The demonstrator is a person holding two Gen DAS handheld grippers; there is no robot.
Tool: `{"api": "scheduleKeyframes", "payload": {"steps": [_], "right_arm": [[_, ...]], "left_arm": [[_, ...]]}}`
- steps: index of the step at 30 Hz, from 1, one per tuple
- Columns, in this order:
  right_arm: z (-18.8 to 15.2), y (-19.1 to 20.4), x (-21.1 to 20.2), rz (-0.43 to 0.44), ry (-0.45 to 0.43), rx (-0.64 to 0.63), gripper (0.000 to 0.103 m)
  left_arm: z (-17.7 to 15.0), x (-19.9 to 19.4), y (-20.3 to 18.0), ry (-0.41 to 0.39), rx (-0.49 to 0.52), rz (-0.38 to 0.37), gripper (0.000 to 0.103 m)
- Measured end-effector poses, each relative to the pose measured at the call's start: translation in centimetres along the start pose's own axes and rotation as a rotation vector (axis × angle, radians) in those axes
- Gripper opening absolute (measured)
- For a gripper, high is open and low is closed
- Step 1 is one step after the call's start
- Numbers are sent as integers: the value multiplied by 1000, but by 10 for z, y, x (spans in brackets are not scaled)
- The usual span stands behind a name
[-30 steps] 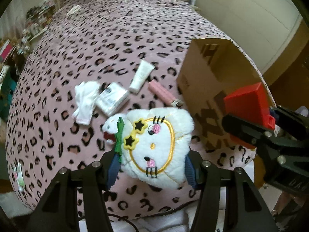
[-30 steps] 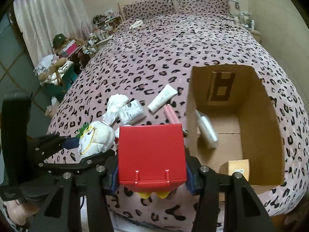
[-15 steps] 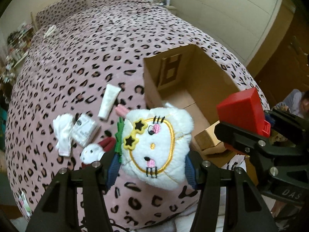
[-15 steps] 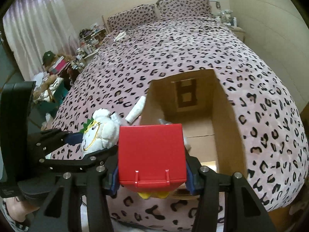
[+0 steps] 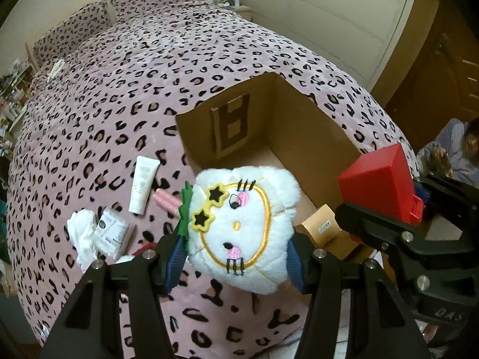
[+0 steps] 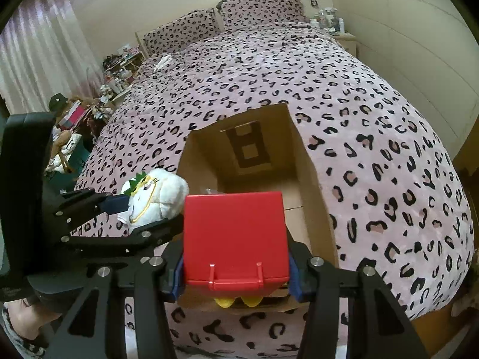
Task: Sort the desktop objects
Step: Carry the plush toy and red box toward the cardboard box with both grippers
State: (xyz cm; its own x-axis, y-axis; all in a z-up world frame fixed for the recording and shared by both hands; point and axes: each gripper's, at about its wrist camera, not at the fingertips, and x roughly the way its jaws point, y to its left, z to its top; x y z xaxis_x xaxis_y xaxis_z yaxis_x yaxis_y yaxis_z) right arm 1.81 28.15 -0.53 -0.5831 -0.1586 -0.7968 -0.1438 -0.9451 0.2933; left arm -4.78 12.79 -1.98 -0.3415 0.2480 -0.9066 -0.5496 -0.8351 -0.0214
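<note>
Cardboard box rim beside red box

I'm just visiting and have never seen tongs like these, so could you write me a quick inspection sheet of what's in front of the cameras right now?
Surface: bed with pink leopard-print blanket.
Job's things: open brown cardboard box holding a small tan carton; white round plush toy with yellow star glasses; red plastic box.
Clutter: white tube, pink tube, white packet, white cloth left of the cardboard box.
Grippers: left tongs shut on the plush; right tongs shut on the red box.
Cables: nothing seen.
Surroundings: pillows, curtain, cluttered shelf, nightstand.
</note>
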Motion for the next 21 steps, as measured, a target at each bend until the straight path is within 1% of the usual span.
{"api": "scheduleKeyframes", "payload": {"steps": [9,21], "right_arm": [[1,-15,9,-19,22,37,52],[2,-21,16,-25,38,59,52]], "left_arm": [[13,22,-8,21,33,-11,57],[21,23,-9,15,47,0,57]]}}
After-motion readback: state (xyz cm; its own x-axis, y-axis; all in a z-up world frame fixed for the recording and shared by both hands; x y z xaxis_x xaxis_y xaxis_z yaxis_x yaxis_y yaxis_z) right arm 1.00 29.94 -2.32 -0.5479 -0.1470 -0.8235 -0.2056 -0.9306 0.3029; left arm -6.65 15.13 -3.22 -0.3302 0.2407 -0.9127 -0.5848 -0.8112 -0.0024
